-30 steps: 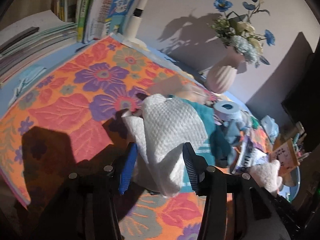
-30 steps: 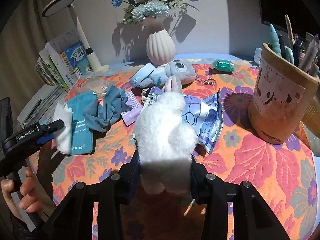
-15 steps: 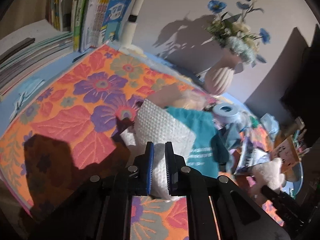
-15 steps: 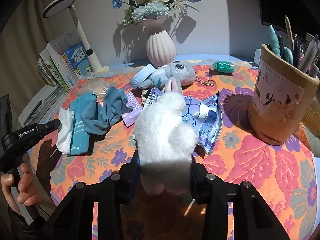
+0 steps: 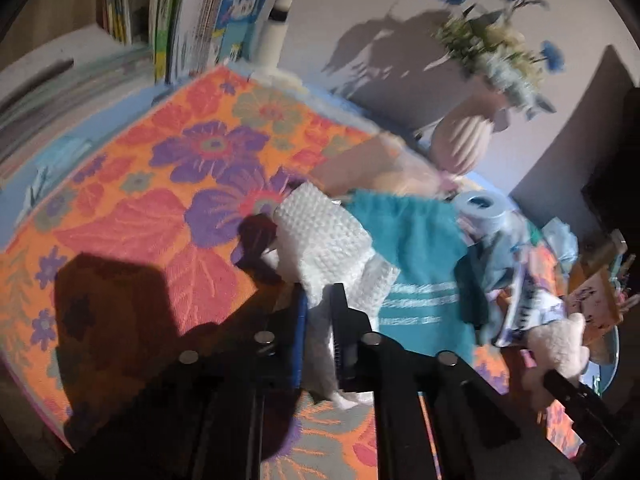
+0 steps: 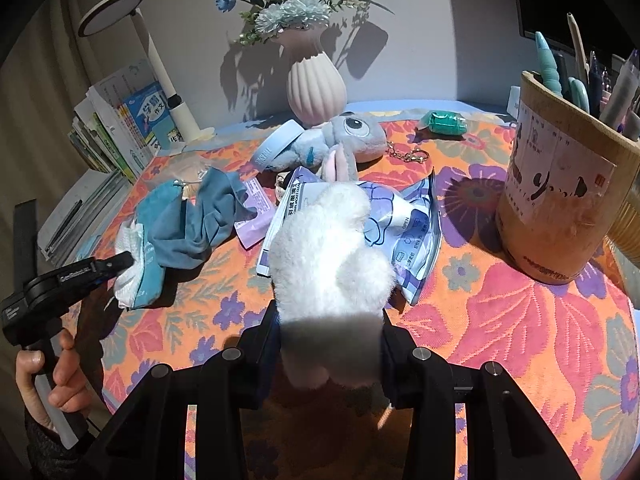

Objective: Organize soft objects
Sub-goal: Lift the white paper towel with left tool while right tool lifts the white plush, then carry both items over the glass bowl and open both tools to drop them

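While the left gripper (image 5: 319, 312) is closed nearly all the way, its two fingers (image 5: 299, 320) pinch a fold of the white cloth (image 5: 324, 236) between them — the cloth bunches up just ahead of the tips and a loose end hangs down between the fingers toward the camera. The cloth lies near the left edge of the desk on the flowered mat (image 5: 132, 216), touching the teal towel (image 5: 408, 248) that spreads out on its right side. In the right wrist view the same gripper (image 6: 120, 259) shows from the side, its tip buried in the white cloth (image 6: 130, 268) beside the blue-grey rag (image 6: 200, 220), with the person's hand (image 6: 48, 376) wrapped around the handle. The right gripper (image 6: 330, 336) is open about as wide as the white plush toy (image 6: 332, 264) that fills the gap; the toy's lower body sits squeezed between the fingers and its fluffy upper part stands out past the tips, over the plastic packet (image 6: 404, 232) in the middle of the mat. Farther back lie a grey plush toy (image 6: 352, 136) with a keyring, near the ribbed vase (image 6: 316, 88), and a pen holder (image 6: 560, 200) stands at the right edge.
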### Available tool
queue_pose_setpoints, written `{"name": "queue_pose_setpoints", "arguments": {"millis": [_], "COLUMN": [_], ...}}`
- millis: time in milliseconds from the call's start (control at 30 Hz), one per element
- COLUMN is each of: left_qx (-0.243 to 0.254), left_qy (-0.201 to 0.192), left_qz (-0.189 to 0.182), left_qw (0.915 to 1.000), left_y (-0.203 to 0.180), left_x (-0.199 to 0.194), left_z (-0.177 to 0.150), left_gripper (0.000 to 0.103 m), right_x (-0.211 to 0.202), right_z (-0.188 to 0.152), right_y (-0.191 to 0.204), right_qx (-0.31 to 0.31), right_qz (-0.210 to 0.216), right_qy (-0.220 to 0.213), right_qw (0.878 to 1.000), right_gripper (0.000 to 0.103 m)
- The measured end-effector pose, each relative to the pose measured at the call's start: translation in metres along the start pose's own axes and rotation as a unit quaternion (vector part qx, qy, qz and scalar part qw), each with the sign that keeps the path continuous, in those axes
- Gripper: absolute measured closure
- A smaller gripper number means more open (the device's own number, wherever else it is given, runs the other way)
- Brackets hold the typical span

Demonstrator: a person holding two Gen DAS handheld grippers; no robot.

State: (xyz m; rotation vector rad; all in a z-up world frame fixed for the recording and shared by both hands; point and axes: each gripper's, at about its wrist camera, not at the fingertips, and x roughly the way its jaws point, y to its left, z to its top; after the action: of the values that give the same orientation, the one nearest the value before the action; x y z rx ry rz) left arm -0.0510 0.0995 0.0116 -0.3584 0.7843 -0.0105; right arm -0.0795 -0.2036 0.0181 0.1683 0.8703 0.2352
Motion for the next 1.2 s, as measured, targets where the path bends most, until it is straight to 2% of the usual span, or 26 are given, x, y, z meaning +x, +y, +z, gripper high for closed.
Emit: {"name": "queue_pose_setpoints", "arguments": {"millis": [67,233,367,467,633,833,967,1100,1200], "left_qx": [-0.003,0.009,0.023,0.032,0.081,0.145,0.184,0.219,0.241], "left_qy": [-0.015,-0.050,-0.064,-0.073,-0.084,-0.080,-0.072,-0.051,-0.026], "left_qz": [-0.030,-0.078,-0.105,-0.138,-0.186,-0.258,-0.294,-0.335,-0.353], "left_qw": [0.9994,0.9957,0.9922,0.9873,0.9756,0.9519,0.9352,0.9152,0.9039], "left_y": [-0.004,-0.023,-0.044,-0.065,-0.122,-0.226,-0.290,-0.355,-0.397], "left_x": [-0.013,-0.043,-0.060,-0.073,-0.089,-0.093,-0.090,-0.081,-0.067], "left_z": [0.003,0.015,0.020,0.023,0.028,0.039,0.038,0.034,0.025], "left_gripper": [0.096,0.096,0.096,0.096,0.096,0.096,0.096,0.096,0.096], "right_x": [-0.005,-0.025,-0.047,-0.070,-0.115,-0.161,-0.189,-0.198,-0.194], "right_z": [0.002,0.010,0.017,0.022,0.032,0.047,0.060,0.069,0.071], "right_y": [0.000,-0.003,-0.008,-0.013,-0.028,-0.064,-0.105,-0.144,-0.179], "right_qx": [0.001,0.008,0.016,0.022,0.031,0.059,0.092,0.129,0.166], "right_qz": [-0.002,0.000,0.000,-0.001,-0.018,-0.059,-0.093,-0.134,-0.165], "right_qy": [-0.011,-0.042,-0.068,-0.091,-0.135,-0.172,-0.198,-0.204,-0.188], "right_qw": [1.000,0.999,0.998,0.996,0.990,0.982,0.971,0.961,0.954], "right_gripper": [0.062,0.062,0.062,0.062,0.062,0.062,0.062,0.062,0.062]}}
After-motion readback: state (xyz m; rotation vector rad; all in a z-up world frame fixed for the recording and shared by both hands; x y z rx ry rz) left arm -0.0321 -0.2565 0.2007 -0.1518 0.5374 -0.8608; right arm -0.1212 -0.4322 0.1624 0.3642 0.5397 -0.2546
